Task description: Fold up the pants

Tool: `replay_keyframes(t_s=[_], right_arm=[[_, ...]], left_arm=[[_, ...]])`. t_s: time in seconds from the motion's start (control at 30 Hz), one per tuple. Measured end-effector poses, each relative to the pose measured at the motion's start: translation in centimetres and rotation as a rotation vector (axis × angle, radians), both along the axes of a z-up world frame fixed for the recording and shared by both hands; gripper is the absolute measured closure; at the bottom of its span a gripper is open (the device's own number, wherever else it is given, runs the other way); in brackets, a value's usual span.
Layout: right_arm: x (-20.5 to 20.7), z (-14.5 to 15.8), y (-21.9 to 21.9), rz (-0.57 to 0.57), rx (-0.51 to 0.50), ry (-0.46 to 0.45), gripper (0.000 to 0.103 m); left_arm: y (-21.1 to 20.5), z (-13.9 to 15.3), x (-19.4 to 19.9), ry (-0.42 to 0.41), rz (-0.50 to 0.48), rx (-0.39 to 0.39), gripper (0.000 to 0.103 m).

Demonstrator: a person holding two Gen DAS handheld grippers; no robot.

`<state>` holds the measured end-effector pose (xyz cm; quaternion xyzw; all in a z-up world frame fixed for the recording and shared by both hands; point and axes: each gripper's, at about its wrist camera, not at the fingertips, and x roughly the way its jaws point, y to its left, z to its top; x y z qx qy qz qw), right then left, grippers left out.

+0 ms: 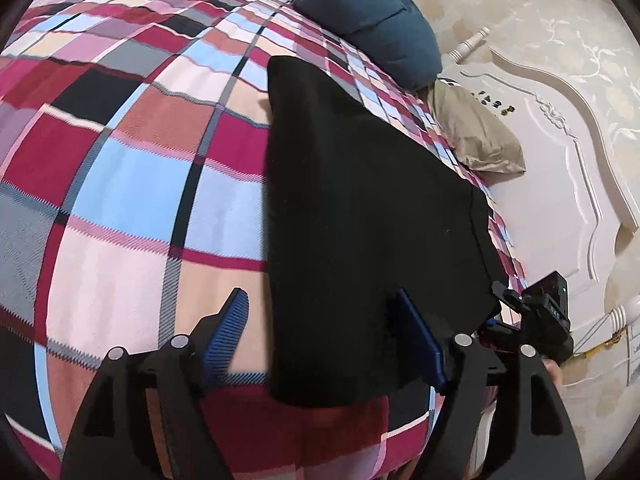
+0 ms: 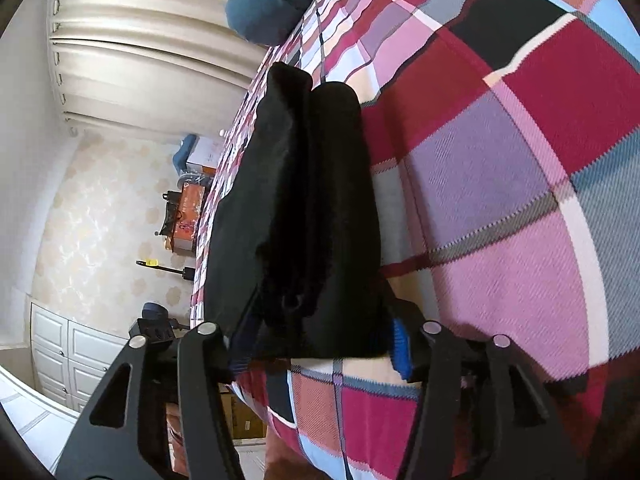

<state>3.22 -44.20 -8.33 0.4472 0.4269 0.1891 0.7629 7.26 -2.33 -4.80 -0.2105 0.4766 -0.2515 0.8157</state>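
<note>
Black pants (image 1: 360,208) lie folded lengthwise on a plaid bedspread (image 1: 140,168), running away from me. My left gripper (image 1: 320,320) is open, its blue-padded fingers (image 1: 230,328) spread wide over the near end of the pants, one pad on the bedspread and one on the cloth. In the right wrist view the pants (image 2: 304,208) show as a thick layered stack. My right gripper (image 2: 320,336) is open with its jaws wide on either side of the stack's near end; one blue pad (image 2: 400,344) shows at the right edge. The right gripper's body shows in the left view (image 1: 536,320).
A dark blue pillow (image 1: 372,20) and a beige pillow (image 1: 476,132) lie at the bed's head by a white headboard (image 1: 560,168). The bed edge drops off to the floor (image 2: 100,220), where boxes (image 2: 188,216) and white cabinets (image 2: 68,360) stand.
</note>
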Motion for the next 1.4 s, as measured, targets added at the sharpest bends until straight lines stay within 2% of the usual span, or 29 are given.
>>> replay_keyframes(t_s=[0.23, 0.43, 0.63, 0.7, 0.8, 0.87, 1.03, 1.17, 1.23, 1.4], right_arm=[[-1.9, 0.1, -0.5, -0.011, -0.005, -0.005, 0.043], [-3.5, -0.1, -0.8, -0.031, -0.014, -0.01, 0.042], [-4.5, 0.4, 0.2, -0.04, -0.064, -0.029, 0.029], [-5.0, 0.7, 0.9, -0.051, -0.098, -0.03, 0.025], [-5.6, 1.4, 2.4, -0.077, -0.188, -0.021, 0.02], [-6.1, 2.0, 3.9, -0.096, -0.284, -0.02, 0.017], [-6.9, 3.1, 8.5, -0.094, -0.622, -0.015, 0.012], [-7.4, 2.8, 11.6, -0.07, -0.824, -0.01, 0.011], [-7.6, 2.6, 12.3, -0.067, -0.875, -0.014, 0.01], [-8.2, 2.4, 12.7, -0.073, -0.872, -0.016, 0.01]], left_arm=[[0.2, 0.4, -0.9, -0.01, 0.035, 0.028, 0.025], [0.1, 1.1, -2.6, -0.054, 0.081, 0.105, 0.018], [-0.5, 1.5, -4.9, -0.108, 0.12, 0.199, 0.017], [-1.1, 1.7, -5.7, -0.133, 0.132, 0.262, 0.017], [-2.5, 1.8, -7.0, -0.169, 0.138, 0.378, 0.017], [-3.3, 1.6, -7.8, -0.191, 0.137, 0.431, 0.017], [-4.6, 1.3, -8.8, -0.219, 0.129, 0.48, 0.017], [-5.1, 0.9, -8.7, -0.174, 0.143, 0.518, 0.017], [-5.1, 0.8, -8.8, -0.166, 0.155, 0.506, 0.017], [-5.4, 0.6, -8.9, -0.162, 0.167, 0.508, 0.017]])
